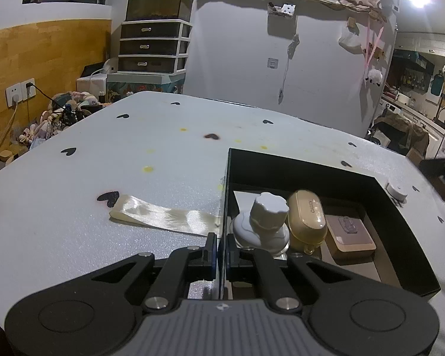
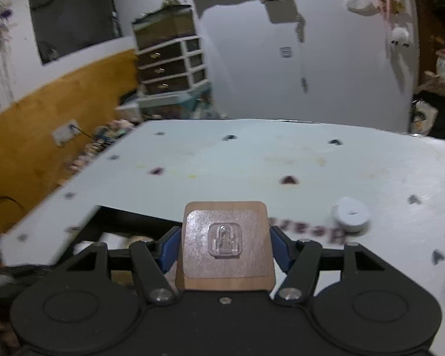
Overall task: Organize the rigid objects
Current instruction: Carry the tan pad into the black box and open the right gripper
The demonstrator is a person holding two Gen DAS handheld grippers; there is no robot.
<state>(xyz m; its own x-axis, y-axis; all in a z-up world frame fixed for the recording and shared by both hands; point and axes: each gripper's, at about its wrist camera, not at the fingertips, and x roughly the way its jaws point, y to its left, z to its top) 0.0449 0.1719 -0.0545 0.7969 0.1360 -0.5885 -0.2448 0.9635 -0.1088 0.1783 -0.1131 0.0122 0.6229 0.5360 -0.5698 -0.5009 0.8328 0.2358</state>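
Left wrist view: left claw (image 1: 221, 247) pinches the black box's (image 1: 406, 237) near wall, steadying it; a white knob (image 1: 268, 207), amber case (image 1: 307, 216) and wooden tile (image 1: 350, 234) already lie inside. Right claw (image 2: 225, 244) clamps another wooden tile (image 2: 225, 244). A white roll (image 2: 351, 213) waits at two o'clock on the surface (image 2: 222, 163). Sorting appears mostly done.

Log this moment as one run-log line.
left hand-held gripper: shut on black box wall | right hand-held gripper: holds wooden tile over table | white roll: outside box
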